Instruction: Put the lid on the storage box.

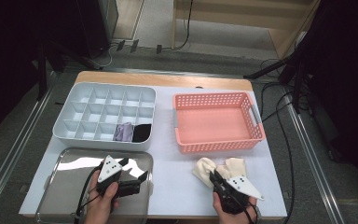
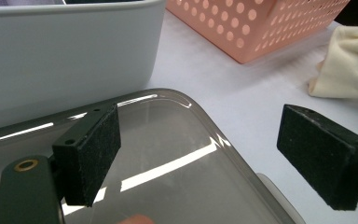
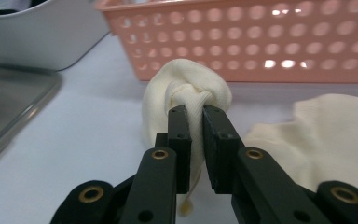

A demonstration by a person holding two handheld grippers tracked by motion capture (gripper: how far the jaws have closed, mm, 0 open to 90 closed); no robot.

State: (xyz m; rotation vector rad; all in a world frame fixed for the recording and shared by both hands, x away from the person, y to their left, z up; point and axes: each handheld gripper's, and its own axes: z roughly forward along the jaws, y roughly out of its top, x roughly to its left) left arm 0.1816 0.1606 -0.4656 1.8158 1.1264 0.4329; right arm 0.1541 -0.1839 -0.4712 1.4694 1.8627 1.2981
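Note:
A cream sock, bunched into a ball, lies on the white table in front of the pink basket. My right gripper is shut on it. In the right gripper view the pads pinch a fold of the cream sock between them, right gripper pointing at the basket. A second cream sock lies flat just right of the first, second sock. My left gripper hovers open over the metal tray, left gripper holding nothing.
A grey divided organizer stands at the back left, with a purple sock and a black sock in two front compartments. The organizer wall rises close behind the metal tray. Cables hang past the table's right edge.

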